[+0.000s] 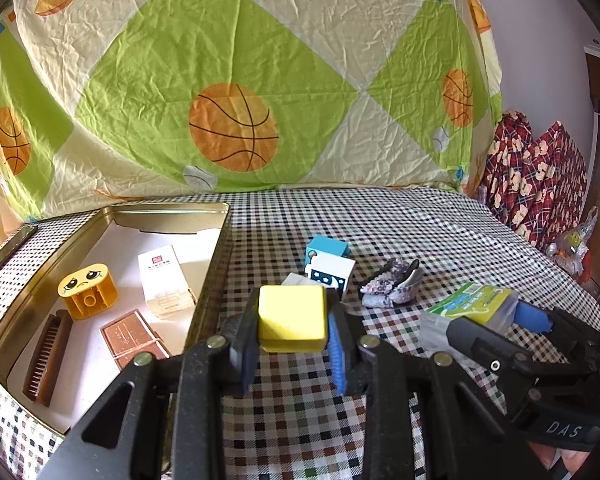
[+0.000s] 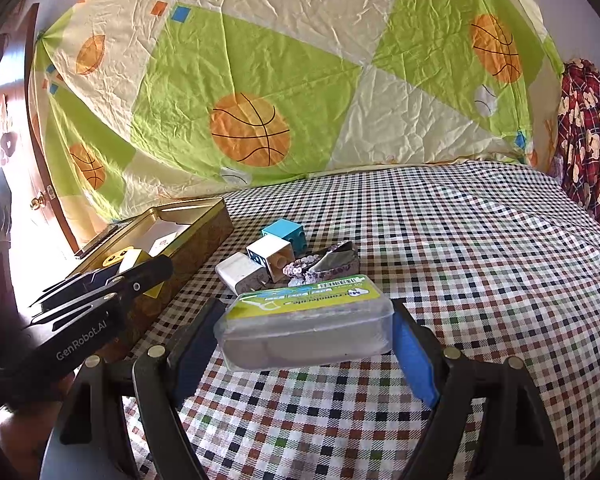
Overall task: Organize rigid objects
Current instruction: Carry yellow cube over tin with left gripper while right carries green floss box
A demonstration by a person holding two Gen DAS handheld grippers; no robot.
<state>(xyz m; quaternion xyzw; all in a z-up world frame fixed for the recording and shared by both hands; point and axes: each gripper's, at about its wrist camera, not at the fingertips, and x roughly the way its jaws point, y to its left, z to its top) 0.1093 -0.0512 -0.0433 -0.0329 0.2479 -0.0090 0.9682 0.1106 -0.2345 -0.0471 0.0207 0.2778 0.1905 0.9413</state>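
nearest in the left wrist view, the left gripper is closed narrowly on a yellow block, its two pads pressed against the block's sides, just to the right of the gold tin's right wall. nearest in the right wrist view, the right gripper is spread wide and clamps a clear plastic box with a green label by its two short ends. both sit above the checked tablecloth. farther in, near the middle of the cloth, lies a small cluster: a white charger plug, a white block, a blue block and a sequinned hair clip, all close together. at the cloth's left edge stands the open gold tin, holding a yellow sad-face block, a brown comb, a copper-coloured flat packet and a white carton. behind everything hangs a sheet printed with basketballs.
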